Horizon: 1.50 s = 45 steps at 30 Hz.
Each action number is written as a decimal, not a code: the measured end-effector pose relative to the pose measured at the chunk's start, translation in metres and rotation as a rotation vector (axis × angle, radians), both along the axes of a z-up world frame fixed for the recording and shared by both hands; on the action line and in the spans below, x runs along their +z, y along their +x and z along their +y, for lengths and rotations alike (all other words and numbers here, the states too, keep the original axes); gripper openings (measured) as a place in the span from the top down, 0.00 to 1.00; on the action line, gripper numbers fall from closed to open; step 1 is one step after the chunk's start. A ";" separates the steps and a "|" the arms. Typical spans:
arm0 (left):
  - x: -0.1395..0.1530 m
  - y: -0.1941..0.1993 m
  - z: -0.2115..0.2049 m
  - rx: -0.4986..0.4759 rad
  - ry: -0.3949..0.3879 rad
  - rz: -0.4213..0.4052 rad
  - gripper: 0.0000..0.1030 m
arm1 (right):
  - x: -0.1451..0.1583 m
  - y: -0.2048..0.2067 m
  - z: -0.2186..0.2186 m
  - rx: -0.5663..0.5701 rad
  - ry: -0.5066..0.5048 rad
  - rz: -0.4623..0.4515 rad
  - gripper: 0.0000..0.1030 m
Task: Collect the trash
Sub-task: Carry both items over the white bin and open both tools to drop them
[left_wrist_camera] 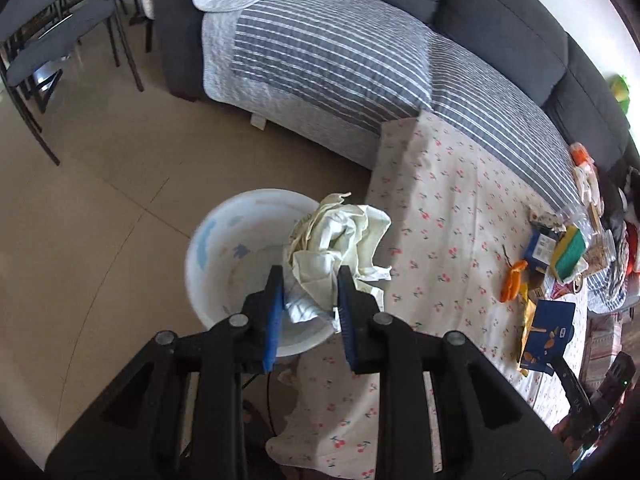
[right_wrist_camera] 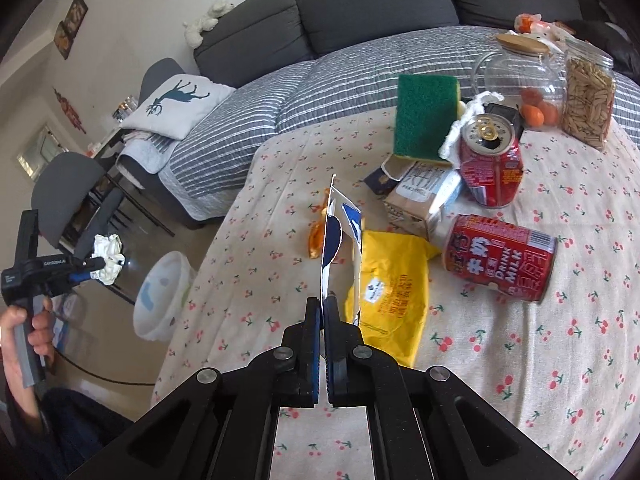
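Cream-white, crumpled tissue wad (left_wrist_camera: 336, 248) sits clamped between the blue-padded fingers of the left gripper (left_wrist_camera: 310, 288), held in the air above the rim of the round white plastic basin with pale blue prints (left_wrist_camera: 224, 252); basin stands on the beige tiled floor (left_wrist_camera: 100, 200) just beside the table edge; table carries a cherry-print cloth (left_wrist_camera: 448, 216); behind it a dark grey sofa (left_wrist_camera: 500, 12) under a grey-and-white striped quilt (left_wrist_camera: 340, 52); dark chairs (left_wrist_camera: 48, 48) at far left.

Right wrist view: right gripper (right_wrist_camera: 322, 312) is closed tight on a torn blue-and-white cardboard piece (right_wrist_camera: 334, 236), which stands edge-on and upright above the cloth; directly beyond it a flat yellow plastic wrapper (right_wrist_camera: 394, 280), an orange wrapper scrap (right_wrist_camera: 316, 236), a small brown carton (right_wrist_camera: 420, 204); one red milk can lying on its side (right_wrist_camera: 504, 258), one dented red can upright (right_wrist_camera: 490, 160); green scouring sponge (right_wrist_camera: 426, 116); glass jars at the rear, contents only partly legible; the basin shows at left below the table edge.
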<state>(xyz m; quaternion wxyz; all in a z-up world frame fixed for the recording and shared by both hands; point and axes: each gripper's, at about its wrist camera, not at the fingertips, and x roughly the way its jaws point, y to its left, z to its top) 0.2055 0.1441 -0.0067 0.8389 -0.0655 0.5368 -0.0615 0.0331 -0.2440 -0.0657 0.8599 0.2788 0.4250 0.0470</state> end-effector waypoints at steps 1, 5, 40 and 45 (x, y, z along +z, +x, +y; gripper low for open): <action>-0.004 0.002 0.006 0.010 -0.007 0.016 0.73 | 0.002 0.005 0.009 0.018 0.003 -0.004 0.98; -0.018 0.006 0.019 0.017 -0.036 0.070 0.73 | 0.008 0.032 0.059 0.112 0.001 -0.021 0.98; -0.044 0.029 0.041 0.070 -0.002 0.159 0.61 | -0.010 0.162 0.271 0.382 0.015 0.018 0.91; -0.045 0.029 0.039 0.069 -0.023 0.163 0.61 | -0.009 0.148 0.256 0.385 0.001 0.027 0.88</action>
